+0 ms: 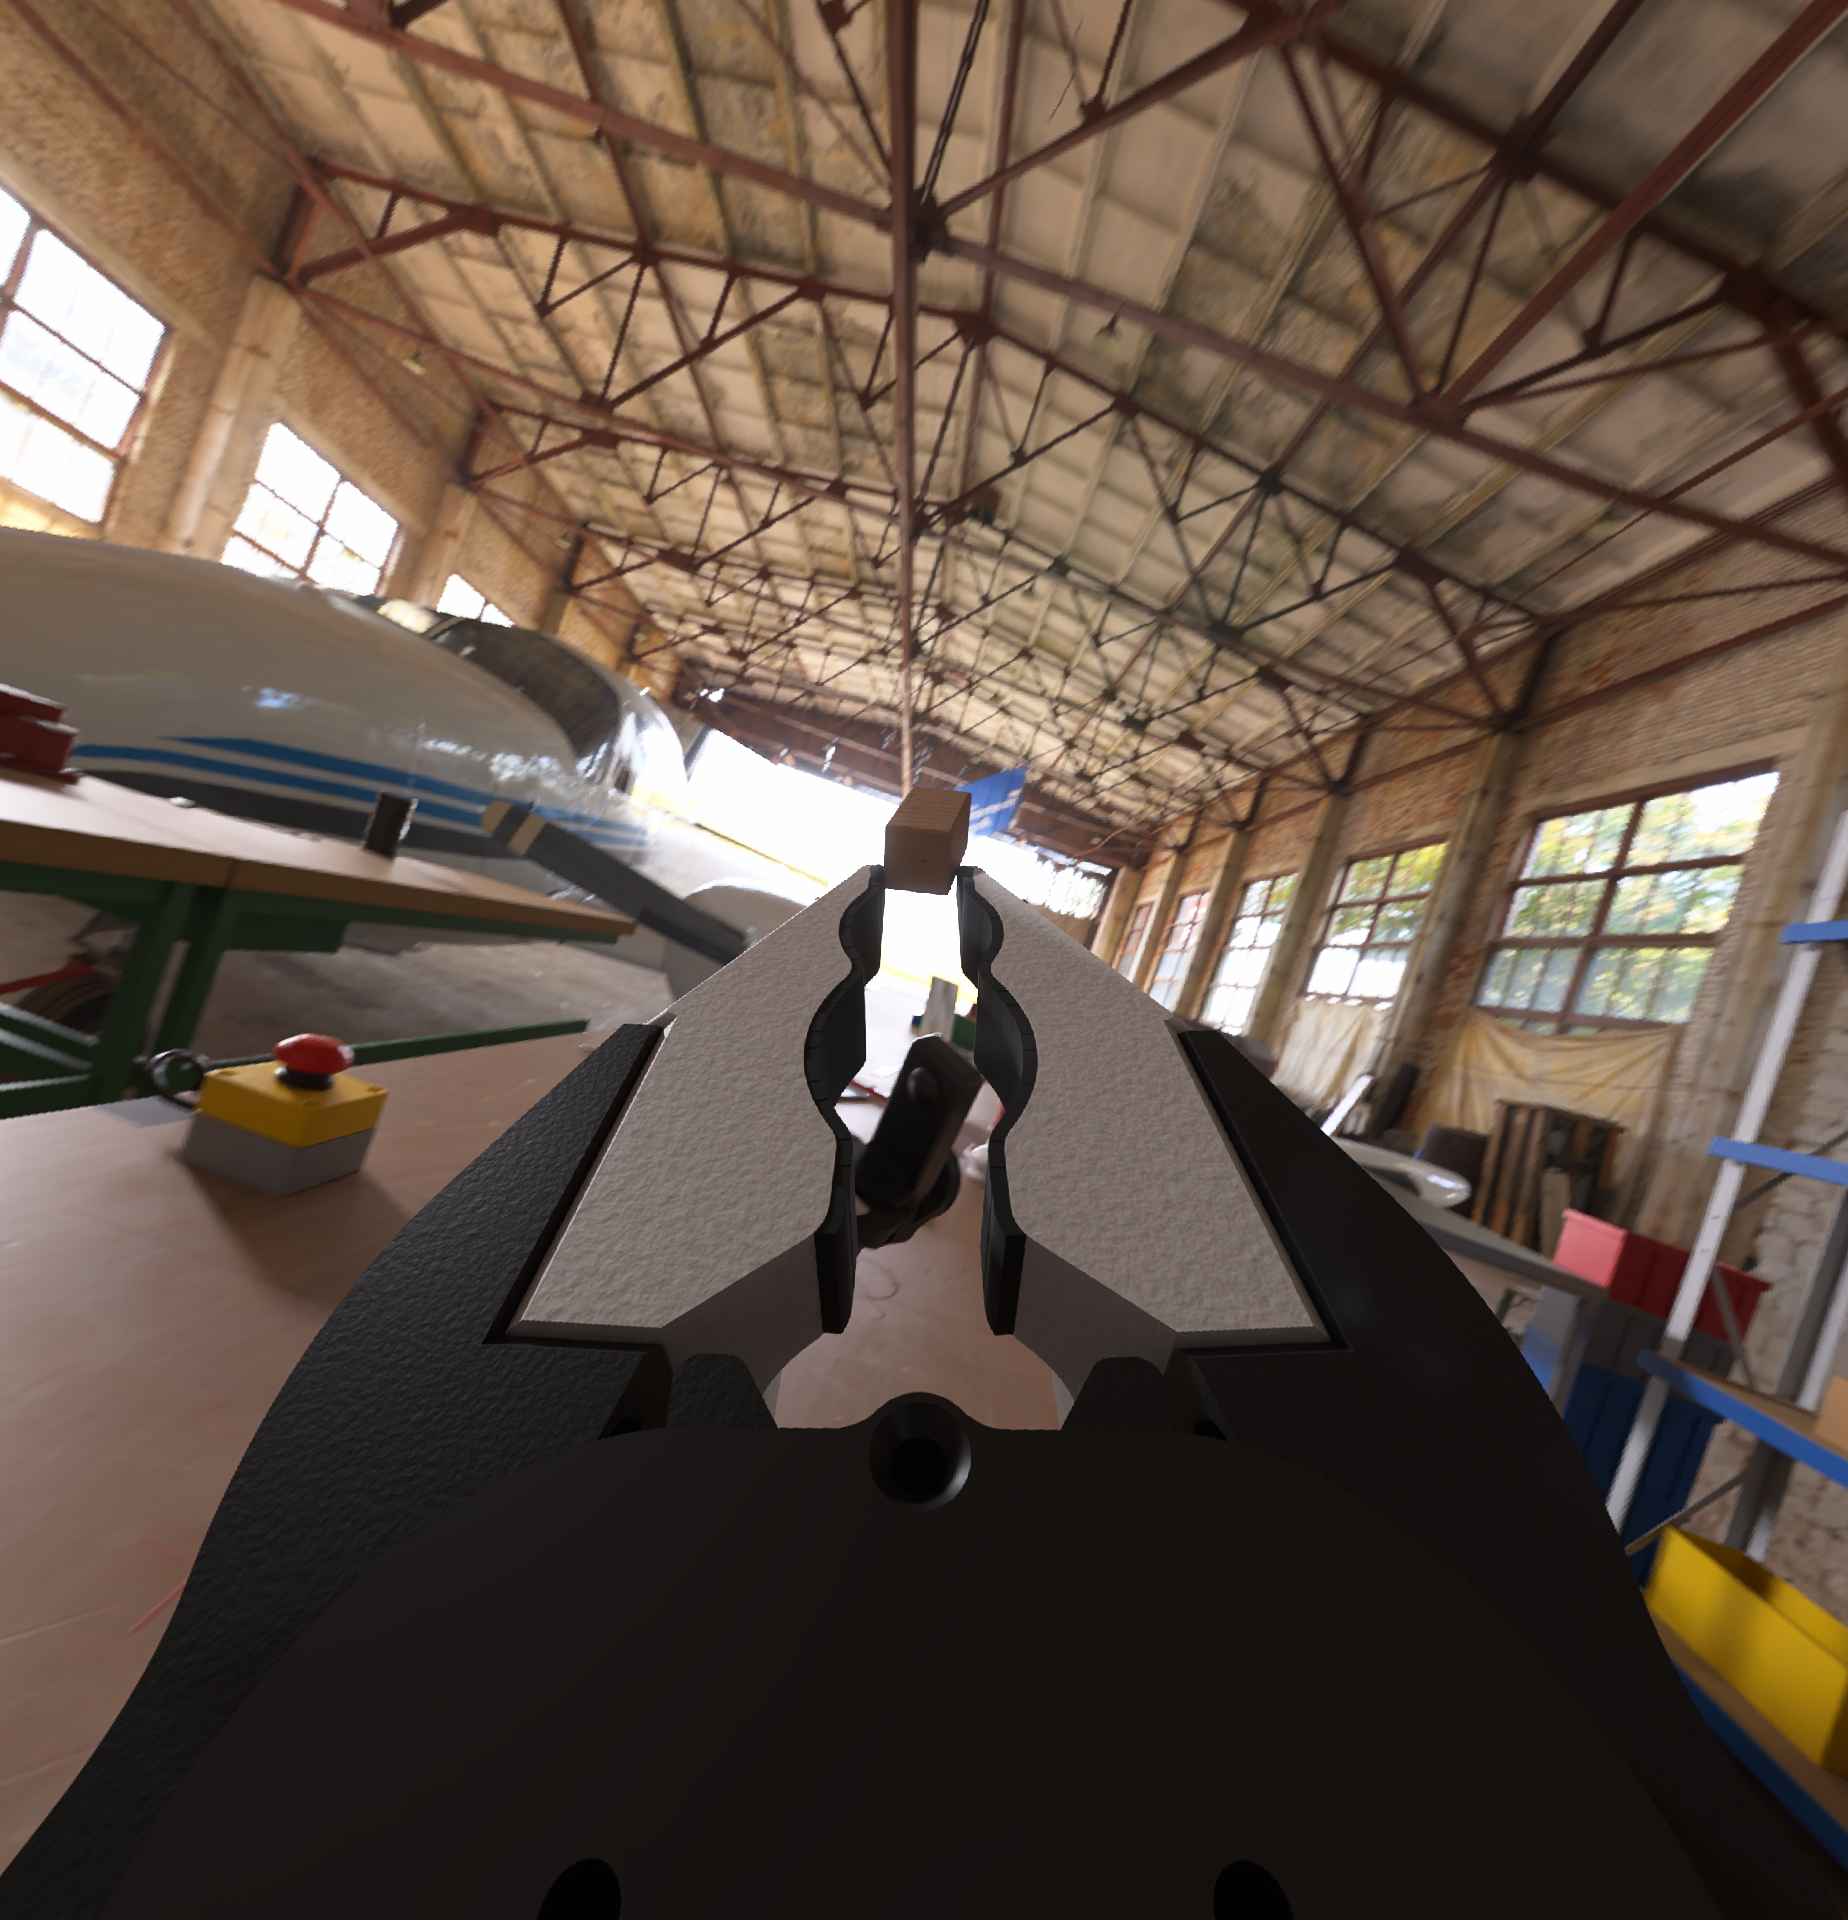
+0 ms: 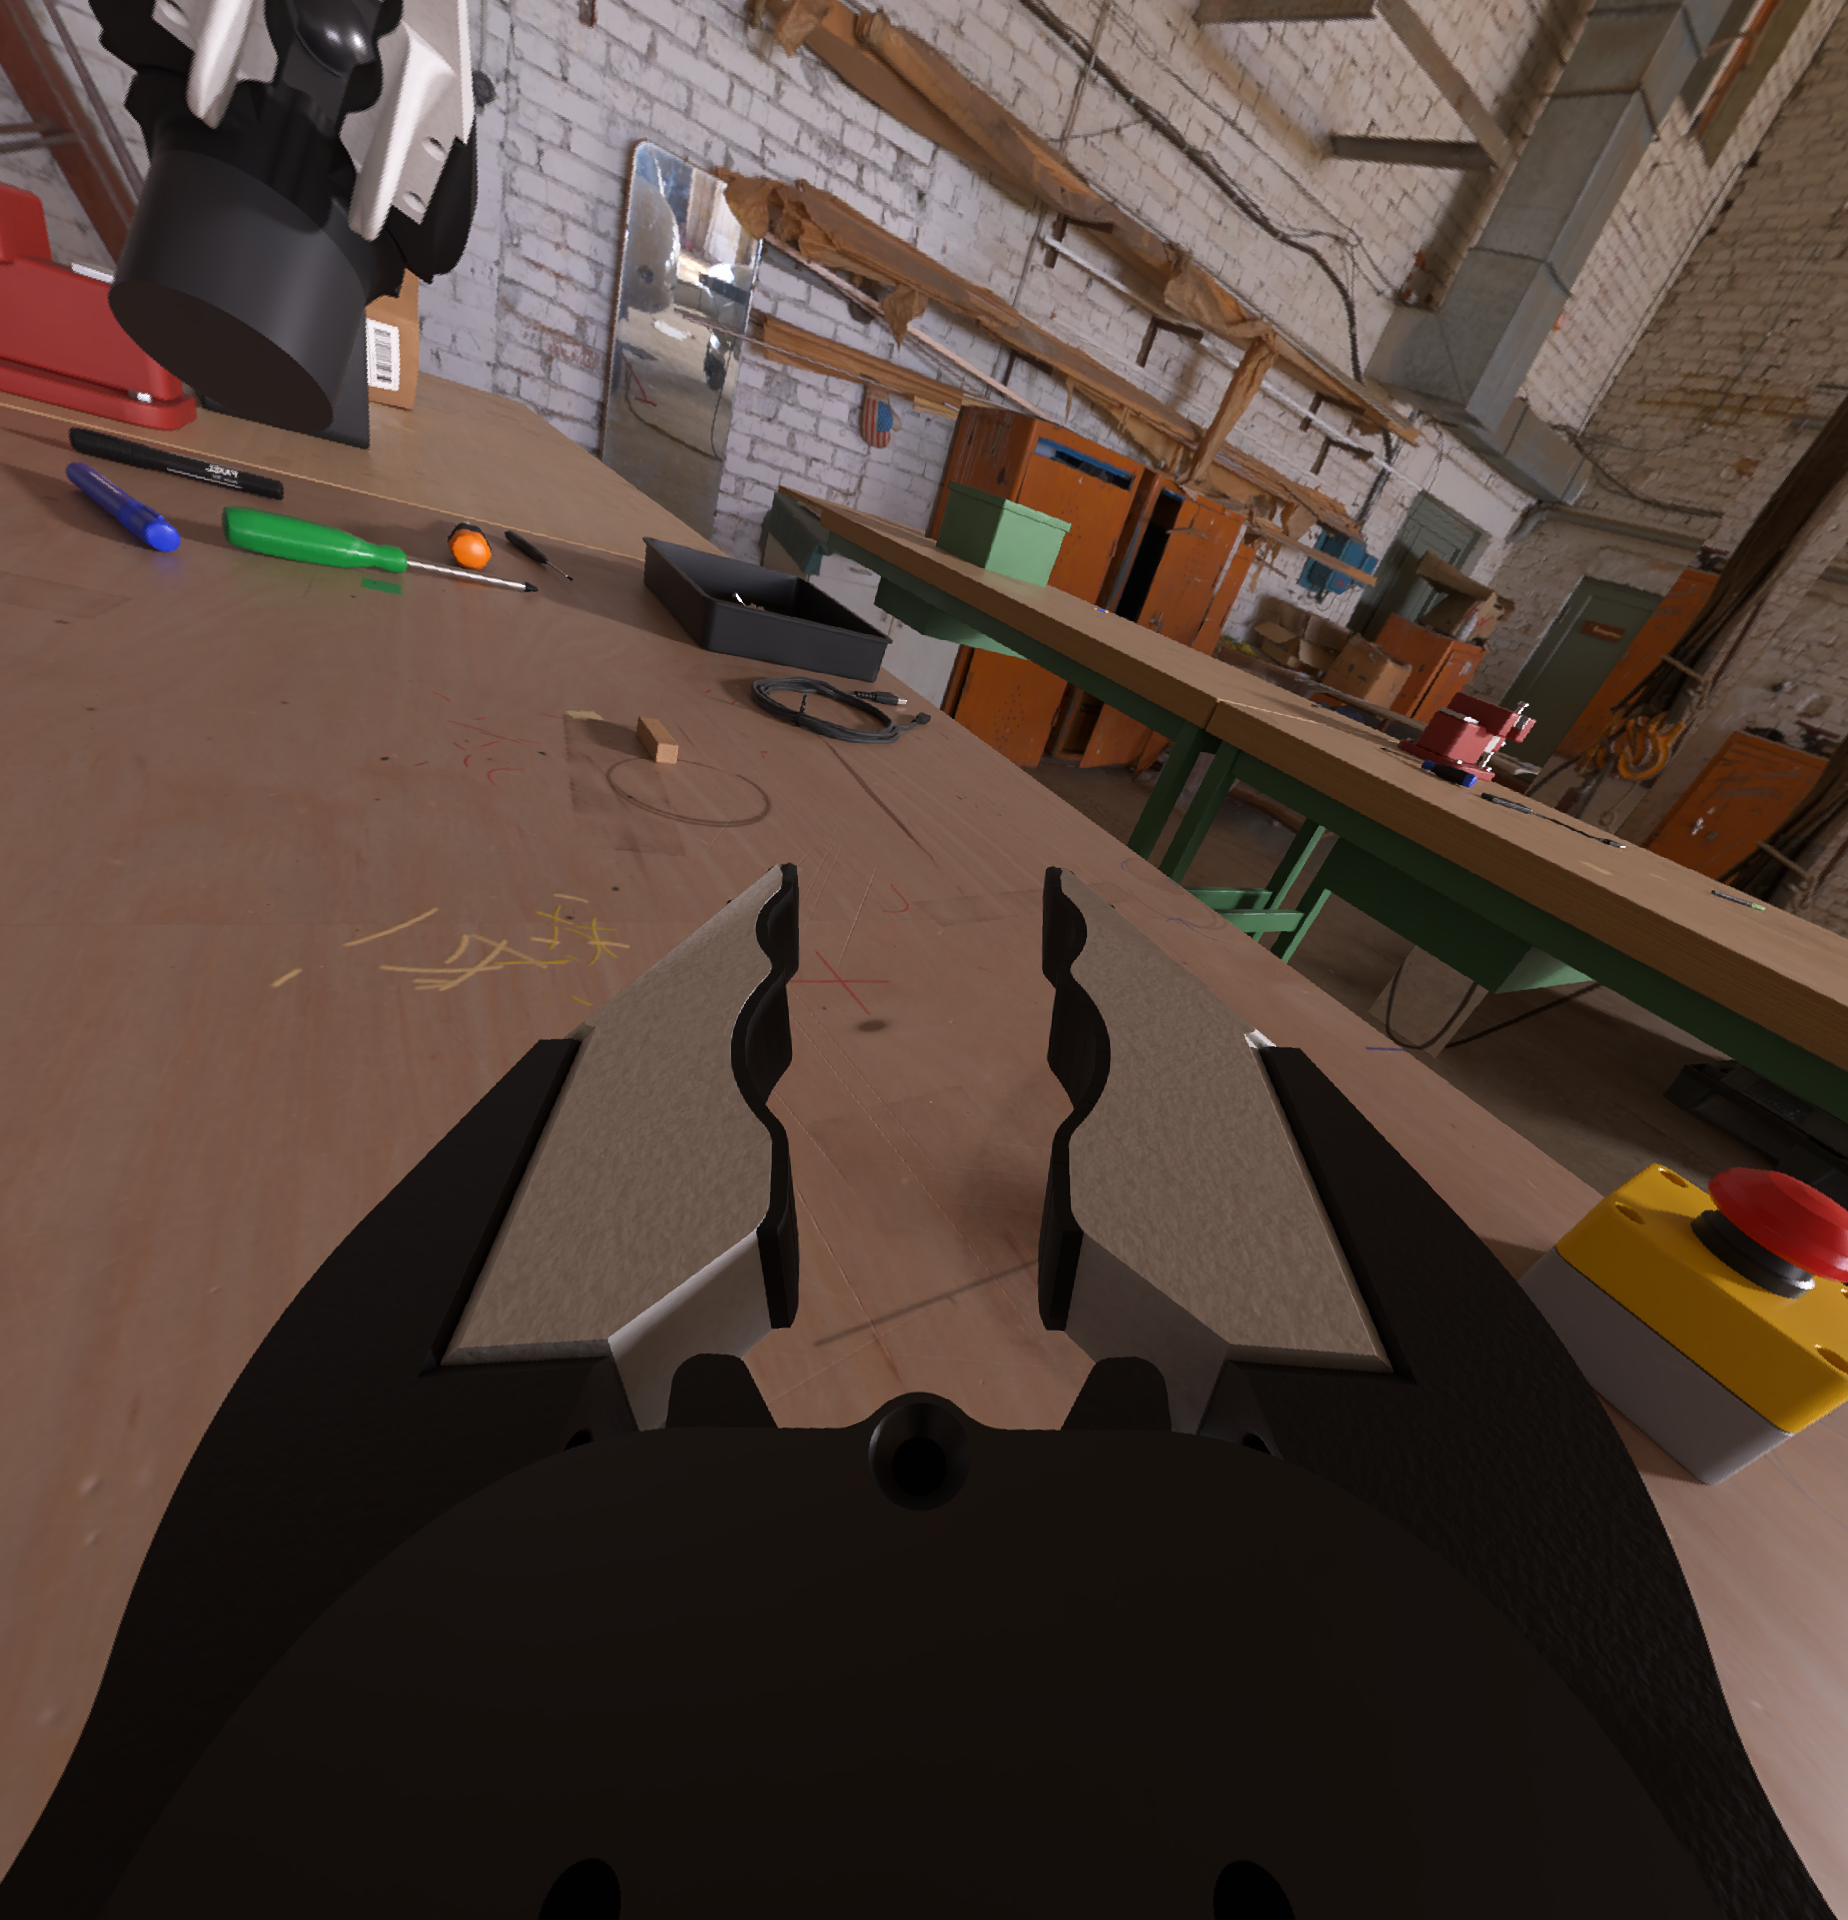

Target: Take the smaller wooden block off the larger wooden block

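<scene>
We see our left gripper (image 1: 922,878) pinching the smaller wooden block (image 1: 927,837) at its fingertips, raised high above the table (image 1: 120,1351). Only the right wrist view shows a wooden block (image 2: 657,740) lying on the table (image 2: 224,831); whether it is the larger one we cannot tell; our right gripper (image 2: 920,894) gapes empty over bare tabletop, the emergency stop button (image 2: 1730,1309) near the edge.

Black textured body, pale grainy fingers (image 2: 639,1122) with wavy black inner edges

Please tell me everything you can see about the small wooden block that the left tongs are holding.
The small light-brown wooden block is a short rectangular piece with a paler top face, and its darker end face is turned toward the camera. It sits pinched at the very tips of the left tongs, touched only by the two black pads on its sides. It is lifted high in the air, slightly tilted, against the hangar's bright doorway. Nothing else touches it.
</scene>
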Motion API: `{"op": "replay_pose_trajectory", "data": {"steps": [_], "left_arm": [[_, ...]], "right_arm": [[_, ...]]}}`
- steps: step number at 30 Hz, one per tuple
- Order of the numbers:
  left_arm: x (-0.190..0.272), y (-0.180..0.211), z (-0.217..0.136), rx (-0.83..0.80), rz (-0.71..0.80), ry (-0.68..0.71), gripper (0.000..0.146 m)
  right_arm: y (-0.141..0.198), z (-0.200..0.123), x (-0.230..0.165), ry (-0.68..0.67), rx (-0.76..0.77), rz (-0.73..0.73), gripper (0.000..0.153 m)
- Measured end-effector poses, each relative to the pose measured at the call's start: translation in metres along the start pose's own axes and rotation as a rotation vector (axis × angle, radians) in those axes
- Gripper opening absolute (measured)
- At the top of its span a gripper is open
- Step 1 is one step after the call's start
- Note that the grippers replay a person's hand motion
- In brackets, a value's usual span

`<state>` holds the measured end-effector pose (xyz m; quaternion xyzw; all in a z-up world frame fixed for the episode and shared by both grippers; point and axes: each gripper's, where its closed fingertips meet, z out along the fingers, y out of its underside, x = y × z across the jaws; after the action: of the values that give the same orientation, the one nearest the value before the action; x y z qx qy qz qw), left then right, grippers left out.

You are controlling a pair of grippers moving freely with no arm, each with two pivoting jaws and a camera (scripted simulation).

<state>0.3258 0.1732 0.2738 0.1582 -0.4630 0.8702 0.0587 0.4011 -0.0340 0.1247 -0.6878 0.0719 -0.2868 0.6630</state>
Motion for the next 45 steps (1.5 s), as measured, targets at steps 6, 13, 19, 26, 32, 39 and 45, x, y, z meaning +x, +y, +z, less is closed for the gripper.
{"op": "replay_pose_trajectory", "data": {"steps": [6, 13, 19, 26, 32, 39, 45], "left_arm": [[0.013, 0.003, 0.003, 0.048, -0.039, 0.066, 0.013], [0.020, 0.002, 0.001, 0.058, -0.035, 0.070, 0.013], [0.021, 0.019, -0.004, 0.026, 0.023, -0.011, 0.013], [0.025, 0.053, -0.010, -0.020, 0.047, -0.075, 0.013], [0.022, 0.077, -0.003, -0.050, 0.142, -0.163, 0.013], [-0.054, 0.110, -0.049, -0.676, 0.642, -0.796, 0.013], [-0.072, 0.108, -0.077, -1.161, 1.105, -1.073, 0.013]], "right_arm": [[0.002, 0.000, -0.001, -0.003, -0.016, -0.006, 0.047], [0.005, 0.001, -0.003, -0.010, -0.031, -0.016, 0.048], [0.004, 0.002, -0.004, -0.013, -0.027, -0.010, 0.048], [0.009, 0.005, -0.007, -0.031, -0.057, -0.019, 0.049], [0.011, 0.005, -0.008, -0.038, -0.065, -0.022, 0.050], [0.011, 0.005, -0.009, -0.042, -0.068, -0.025, 0.050], [0.011, 0.006, -0.011, -0.048, -0.068, -0.027, 0.050]]}}
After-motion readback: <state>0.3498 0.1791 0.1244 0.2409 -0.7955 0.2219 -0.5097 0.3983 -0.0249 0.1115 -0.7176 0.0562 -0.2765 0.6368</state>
